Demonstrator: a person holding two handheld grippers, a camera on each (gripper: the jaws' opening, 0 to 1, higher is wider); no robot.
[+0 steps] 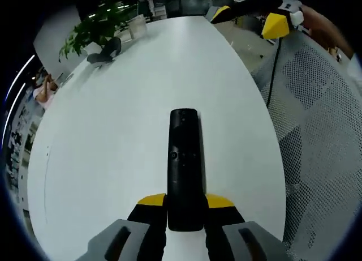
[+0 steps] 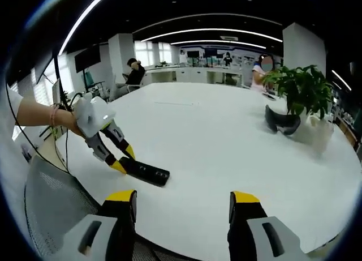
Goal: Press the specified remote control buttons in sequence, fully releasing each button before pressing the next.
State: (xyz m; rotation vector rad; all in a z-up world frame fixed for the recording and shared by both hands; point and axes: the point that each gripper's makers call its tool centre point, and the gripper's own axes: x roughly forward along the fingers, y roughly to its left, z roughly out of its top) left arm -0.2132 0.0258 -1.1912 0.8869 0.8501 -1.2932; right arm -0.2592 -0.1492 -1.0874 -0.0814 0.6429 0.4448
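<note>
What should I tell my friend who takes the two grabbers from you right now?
Left gripper: shut on the remote control, holding its near end; the remote lies flat on the white table.
Right gripper: open, holding nothing, hovering at the table's edge, well back from the remote.
Other things: a potted plant and a dark object sit farther along the table, away from the job.
Done: remote steadied. No press can be read from these views.
Left: bring the right gripper over, press each button in order, lifting fully off between presses.
</note>
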